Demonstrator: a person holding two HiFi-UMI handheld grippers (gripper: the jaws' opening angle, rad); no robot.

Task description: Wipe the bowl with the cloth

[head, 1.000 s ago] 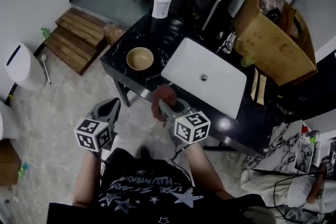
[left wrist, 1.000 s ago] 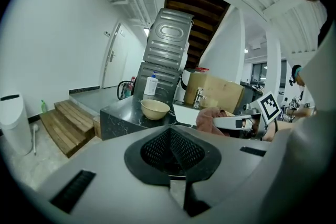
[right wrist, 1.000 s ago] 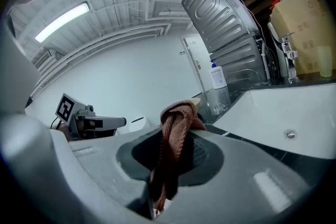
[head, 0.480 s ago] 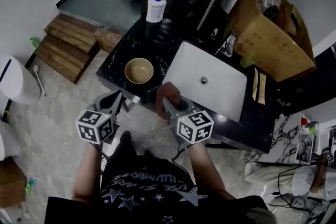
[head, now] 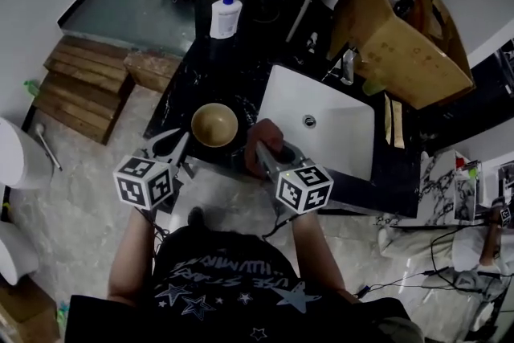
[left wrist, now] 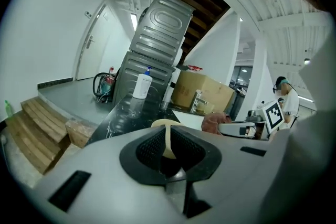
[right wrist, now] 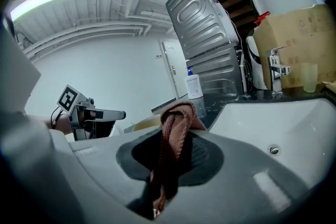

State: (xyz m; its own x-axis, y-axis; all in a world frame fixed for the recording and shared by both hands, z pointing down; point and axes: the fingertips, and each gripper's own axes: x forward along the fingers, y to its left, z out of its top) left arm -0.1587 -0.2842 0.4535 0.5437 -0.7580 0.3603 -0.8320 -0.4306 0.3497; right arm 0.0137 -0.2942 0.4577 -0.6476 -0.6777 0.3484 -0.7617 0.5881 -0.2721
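Observation:
A tan bowl point(head: 214, 125) stands upright on the black marble counter point(head: 189, 84), left of the sink. My left gripper point(head: 170, 144) is shut and holds nothing; its tips are at the counter's front edge, just left of and below the bowl. In the left gripper view the bowl point(left wrist: 160, 123) shows right over the closed jaws of the left gripper point(left wrist: 168, 136). My right gripper point(head: 267, 154) is shut on a reddish-brown cloth point(head: 262, 137), bunched just right of the bowl. In the right gripper view the cloth point(right wrist: 176, 123) sticks up from the right gripper point(right wrist: 170, 165).
A white sink point(head: 345, 104) with a faucet point(head: 348, 64) fills the counter's right part. A soap bottle point(head: 226, 14) stands at the back, with a cardboard box point(head: 397, 28) behind the sink. Wooden steps point(head: 72, 96) lie on the floor to the left.
Both grippers have come closer to the counter. The left gripper's tips now reach the bowl's near side, and the cloth has moved up beside the bowl.

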